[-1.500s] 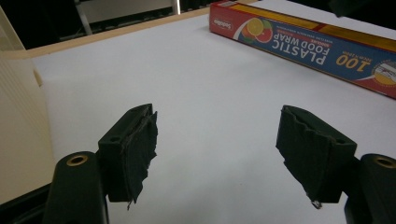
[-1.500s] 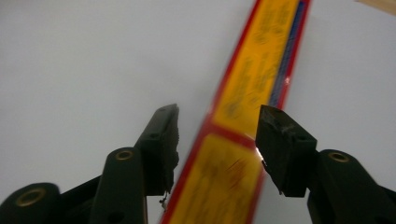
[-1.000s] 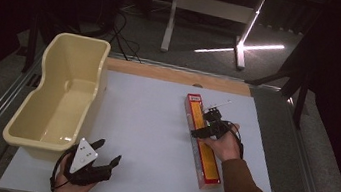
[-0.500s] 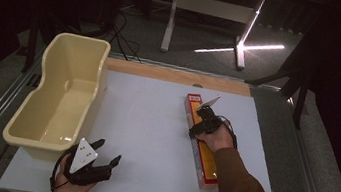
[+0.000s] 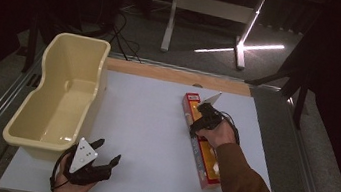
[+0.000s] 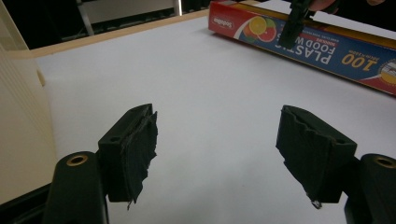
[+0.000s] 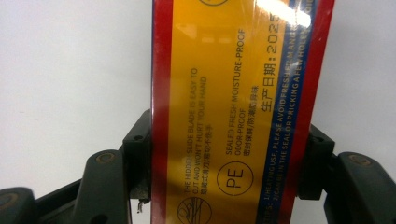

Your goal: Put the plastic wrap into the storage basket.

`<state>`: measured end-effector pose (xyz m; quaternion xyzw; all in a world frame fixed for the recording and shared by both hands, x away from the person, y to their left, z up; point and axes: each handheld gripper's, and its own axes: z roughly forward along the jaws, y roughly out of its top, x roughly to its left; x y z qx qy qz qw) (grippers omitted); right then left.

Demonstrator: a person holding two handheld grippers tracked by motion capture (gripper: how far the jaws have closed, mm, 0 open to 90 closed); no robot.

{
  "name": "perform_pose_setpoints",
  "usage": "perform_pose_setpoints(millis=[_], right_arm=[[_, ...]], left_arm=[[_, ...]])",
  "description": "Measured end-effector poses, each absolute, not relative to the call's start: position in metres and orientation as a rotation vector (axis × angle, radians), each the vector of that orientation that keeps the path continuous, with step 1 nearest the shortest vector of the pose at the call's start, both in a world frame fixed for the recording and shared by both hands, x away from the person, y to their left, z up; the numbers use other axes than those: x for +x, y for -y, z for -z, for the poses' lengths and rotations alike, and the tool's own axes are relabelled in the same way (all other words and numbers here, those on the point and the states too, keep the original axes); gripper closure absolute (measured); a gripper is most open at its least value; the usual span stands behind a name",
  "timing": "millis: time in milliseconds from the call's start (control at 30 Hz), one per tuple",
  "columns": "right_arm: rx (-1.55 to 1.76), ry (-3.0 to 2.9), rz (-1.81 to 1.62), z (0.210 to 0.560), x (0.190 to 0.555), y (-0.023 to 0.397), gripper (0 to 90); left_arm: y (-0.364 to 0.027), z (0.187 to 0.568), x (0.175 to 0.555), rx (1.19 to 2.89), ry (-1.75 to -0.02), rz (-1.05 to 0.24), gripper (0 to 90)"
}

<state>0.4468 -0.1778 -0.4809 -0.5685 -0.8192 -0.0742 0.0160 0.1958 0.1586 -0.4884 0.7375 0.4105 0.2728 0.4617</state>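
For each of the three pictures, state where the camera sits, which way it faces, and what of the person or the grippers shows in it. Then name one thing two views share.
High view: above the table's near side, looking forward and down; both forearms, left gripper, right gripper.
Left gripper view: along its open jaws over the white table.
Right gripper view: looking down its jaws, which flank the food wrap box.
Shared: the box appears in all three.

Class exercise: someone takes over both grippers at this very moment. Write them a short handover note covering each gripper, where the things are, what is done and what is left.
Right gripper: jaws have just been closing and now sit against both long sides of the plastic wrap box, which lies flat on the white table.
Left gripper: open, holding nothing, resting near the cream tub.
Done: box straddled.
Left: lift it, probably into the tub.
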Motion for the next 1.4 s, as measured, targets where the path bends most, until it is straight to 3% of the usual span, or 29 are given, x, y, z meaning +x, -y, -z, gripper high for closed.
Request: perform_pose_setpoints(millis=[967, 1400], right_arm=[[-1.672, 2.194, 0.796, 0.43, 0.442, 0.165, 38.8], [-1.59, 2.119, 0.982, 0.396, 0.44, 0.138, 38.8]], left_arm=[[-0.159, 0.489, 0.196, 1.815, -1.009, -0.671, 28.4], [-0.159, 0.488, 0.195, 1.807, -1.006, -0.675, 28.4]])
